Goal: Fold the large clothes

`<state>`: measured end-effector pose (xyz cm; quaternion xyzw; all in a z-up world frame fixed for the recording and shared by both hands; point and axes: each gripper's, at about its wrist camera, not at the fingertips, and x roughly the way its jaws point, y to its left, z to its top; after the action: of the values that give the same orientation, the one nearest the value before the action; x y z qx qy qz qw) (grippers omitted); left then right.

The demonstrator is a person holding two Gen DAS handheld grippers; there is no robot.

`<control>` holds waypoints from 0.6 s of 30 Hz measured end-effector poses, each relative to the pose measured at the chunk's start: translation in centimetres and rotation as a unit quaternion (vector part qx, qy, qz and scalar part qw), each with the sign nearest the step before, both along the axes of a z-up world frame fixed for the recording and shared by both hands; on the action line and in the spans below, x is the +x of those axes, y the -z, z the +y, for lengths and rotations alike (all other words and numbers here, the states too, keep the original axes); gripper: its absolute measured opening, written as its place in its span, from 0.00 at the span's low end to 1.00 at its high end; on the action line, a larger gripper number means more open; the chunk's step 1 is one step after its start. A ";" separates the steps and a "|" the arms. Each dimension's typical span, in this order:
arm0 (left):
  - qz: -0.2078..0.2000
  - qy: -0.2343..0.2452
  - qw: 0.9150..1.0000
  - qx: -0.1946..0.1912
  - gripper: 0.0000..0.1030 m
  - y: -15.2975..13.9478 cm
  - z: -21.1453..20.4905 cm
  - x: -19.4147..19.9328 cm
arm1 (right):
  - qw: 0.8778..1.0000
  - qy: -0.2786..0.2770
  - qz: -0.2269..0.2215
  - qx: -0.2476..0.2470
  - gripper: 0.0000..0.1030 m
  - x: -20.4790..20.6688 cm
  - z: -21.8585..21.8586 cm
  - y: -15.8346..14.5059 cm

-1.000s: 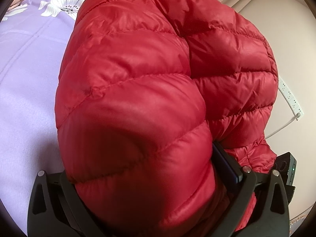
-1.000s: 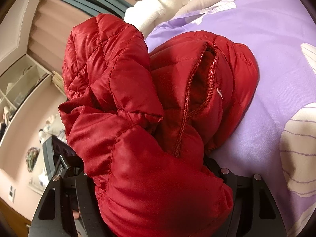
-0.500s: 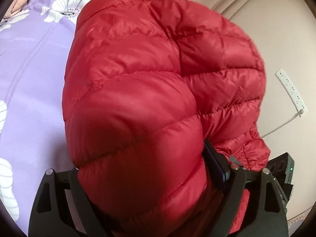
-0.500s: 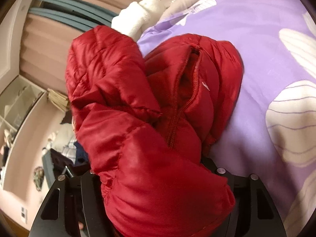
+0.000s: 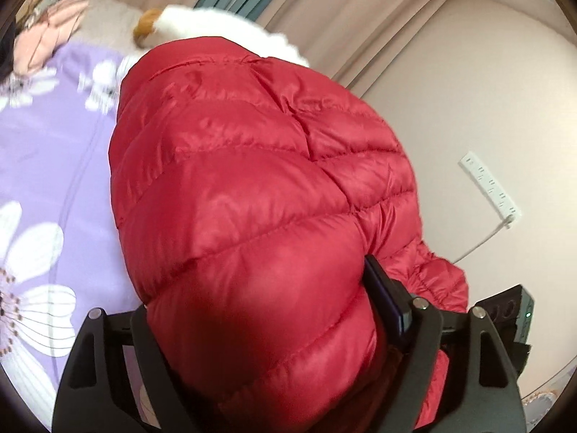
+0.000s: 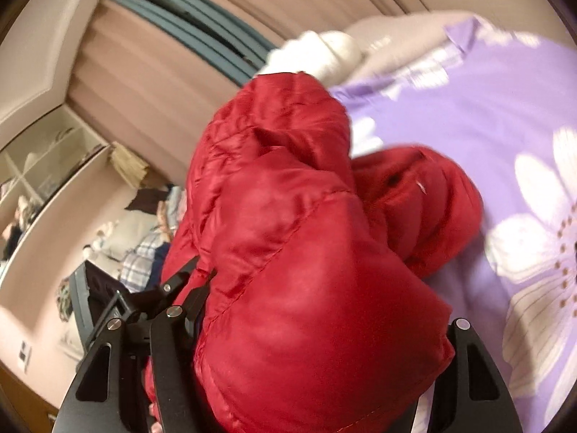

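Note:
A red quilted down jacket (image 5: 259,198) hangs bunched up above the purple flowered bedspread (image 5: 54,180). My left gripper (image 5: 259,288) has a thick fold of it between its fingers; the jaws are closing and the padding bulges over them, hiding the tips. In the right wrist view the red jacket (image 6: 306,252) likewise fills my right gripper (image 6: 313,321), which is shut on another bunched part. Its zipper side (image 6: 422,187) droops toward the bedspread (image 6: 505,126). The left gripper's fingers (image 6: 194,274) show at the jacket's left edge.
A white plush toy (image 5: 223,25) and pillows lie at the bed's far end, before beige curtains. A white power strip (image 5: 490,187) with its cord lies on the right. Shelves (image 6: 43,158) and piled clothes (image 6: 144,238) stand left of the bed.
Both grippers have risen with the jacket, lifting it higher off the bedspread; more of the curtains and room shows. The left gripper's fingers have drawn closer together on the padding.

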<state>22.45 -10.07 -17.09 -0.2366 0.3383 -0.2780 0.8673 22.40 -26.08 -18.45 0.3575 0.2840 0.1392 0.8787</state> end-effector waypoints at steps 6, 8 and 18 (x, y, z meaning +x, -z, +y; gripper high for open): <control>-0.054 -0.001 0.999 -0.002 0.80 -3.9 0.5 -3.1 | 0.999 -0.004 -0.053 0.009 0.66 -2.7 0.4 -3.9; -0.065 -0.004 0.998 -0.014 0.80 -5.0 0.9 -4.0 | 0.998 -0.006 -0.066 0.009 0.66 -3.2 0.5 -5.0; -0.114 -0.004 0.993 -0.035 0.81 -9.5 1.0 -5.2 | 0.991 -0.016 -0.133 -0.022 0.66 -3.7 2.1 -8.9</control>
<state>17.22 -9.04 -7.59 -0.2350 0.2263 -0.3119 0.8924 18.66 -23.97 -9.50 0.3123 0.1726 0.1931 0.9140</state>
